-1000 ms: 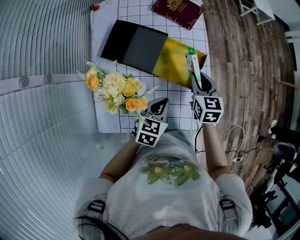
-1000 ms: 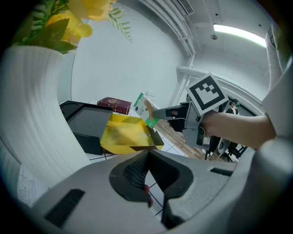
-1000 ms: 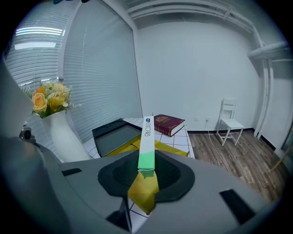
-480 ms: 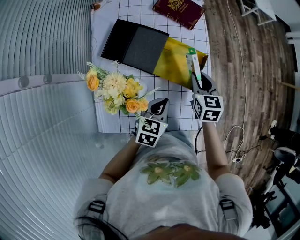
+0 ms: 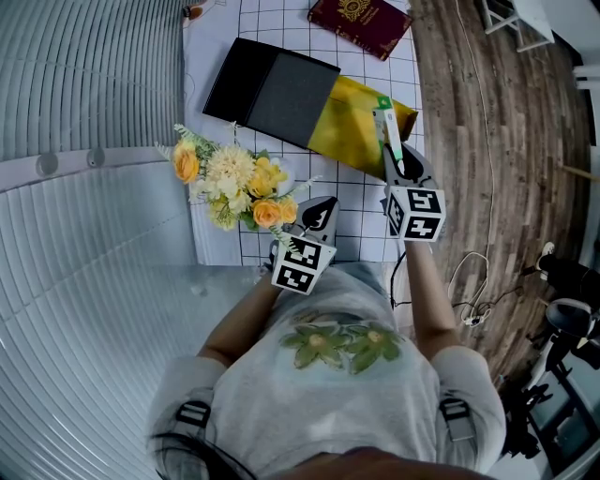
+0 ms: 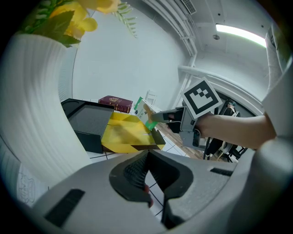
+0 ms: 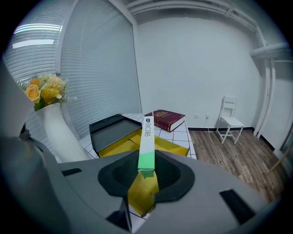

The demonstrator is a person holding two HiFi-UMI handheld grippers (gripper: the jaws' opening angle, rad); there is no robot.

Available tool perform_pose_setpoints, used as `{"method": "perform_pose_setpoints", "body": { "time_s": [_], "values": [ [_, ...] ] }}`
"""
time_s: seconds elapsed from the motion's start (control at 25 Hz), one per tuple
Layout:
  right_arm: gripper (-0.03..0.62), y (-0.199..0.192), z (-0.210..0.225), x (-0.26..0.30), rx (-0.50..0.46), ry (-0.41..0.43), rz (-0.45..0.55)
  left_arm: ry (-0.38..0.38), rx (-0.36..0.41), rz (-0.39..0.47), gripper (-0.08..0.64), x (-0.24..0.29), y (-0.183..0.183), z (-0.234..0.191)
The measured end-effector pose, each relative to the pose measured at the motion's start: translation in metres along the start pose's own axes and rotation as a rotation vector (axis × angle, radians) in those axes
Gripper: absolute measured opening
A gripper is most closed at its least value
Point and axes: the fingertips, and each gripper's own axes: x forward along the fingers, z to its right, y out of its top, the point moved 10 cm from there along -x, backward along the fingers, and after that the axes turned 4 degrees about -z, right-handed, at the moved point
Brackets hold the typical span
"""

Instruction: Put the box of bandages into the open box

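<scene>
A thin white and green box of bandages [image 5: 387, 131] [image 7: 147, 137] is held on edge, with my right gripper [image 5: 394, 161] [image 7: 146, 172] shut on its green end. It hangs over the near right part of the open box [image 5: 352, 117], which has a yellow lining [image 7: 167, 147] and a black and grey tray half [image 5: 272, 89] [image 7: 112, 130]. My left gripper [image 5: 322, 212] [image 6: 147, 157] is shut with nothing in it, low over the table's near edge beside the vase. The left gripper view also shows the bandage box [image 6: 144, 114] above the yellow lining [image 6: 126, 135].
A white vase of yellow and orange flowers [image 5: 234, 183] [image 7: 52, 114] stands left of my left gripper. A dark red book [image 5: 361, 19] [image 7: 168, 119] lies beyond the open box. The white grid tablecloth [image 5: 361, 211] ends at the wooden floor [image 5: 497, 141] on the right.
</scene>
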Motion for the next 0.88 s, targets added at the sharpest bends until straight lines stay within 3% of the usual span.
{"method": "perform_pose_setpoints", "body": {
  "time_s": [0.88],
  "values": [
    [0.091, -0.006, 0.005, 0.017, -0.008, -0.016, -0.042, 0.007, -0.009, -0.002, 0.006, 0.001, -0.001, -0.002]
  ]
}}
